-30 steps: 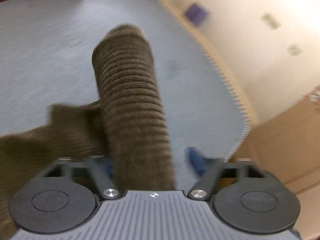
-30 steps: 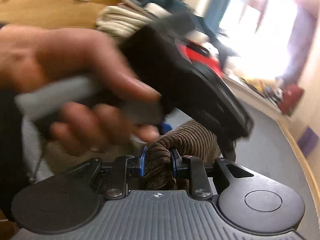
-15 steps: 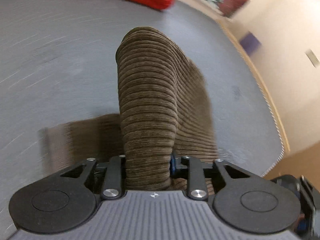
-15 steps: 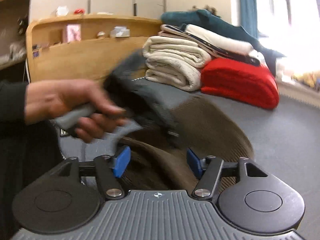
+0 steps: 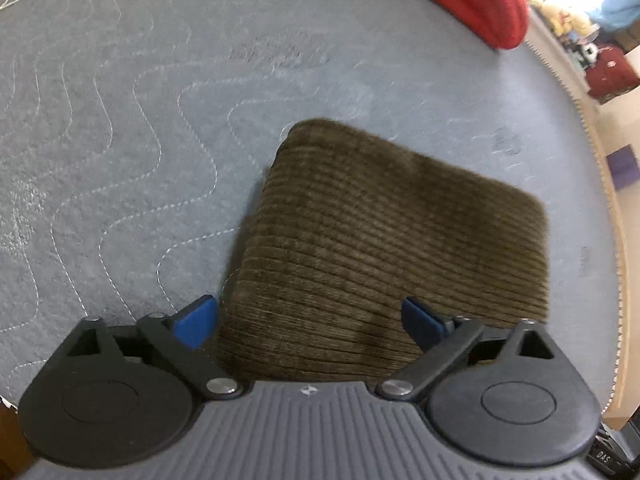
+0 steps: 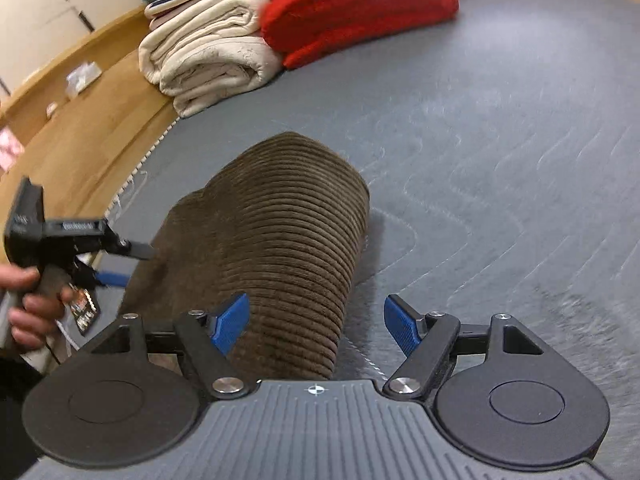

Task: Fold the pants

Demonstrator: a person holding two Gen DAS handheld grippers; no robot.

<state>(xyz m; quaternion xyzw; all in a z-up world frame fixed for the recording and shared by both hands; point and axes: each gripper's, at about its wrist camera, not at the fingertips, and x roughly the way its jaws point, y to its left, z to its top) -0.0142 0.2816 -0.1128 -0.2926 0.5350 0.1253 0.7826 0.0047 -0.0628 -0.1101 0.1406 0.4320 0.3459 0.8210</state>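
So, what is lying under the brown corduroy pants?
The brown corduroy pants lie on the grey quilted cover. What is inside the fold is hidden.

Two wrist fisheyes, close, angled down; shared brown pants (image 5: 384,240) on grey mat (image 6: 500,140).

The left gripper (image 5: 310,318) points steeply down, its blue pads (image 5: 196,320) spread wide and its jaws opening, pressing on nothing. The right gripper (image 6: 316,322) tilts down less steeply, jaws likewise opening, pads apart. A bare hand (image 6: 30,304) grasps the left gripper's handle, seen from the right wrist.
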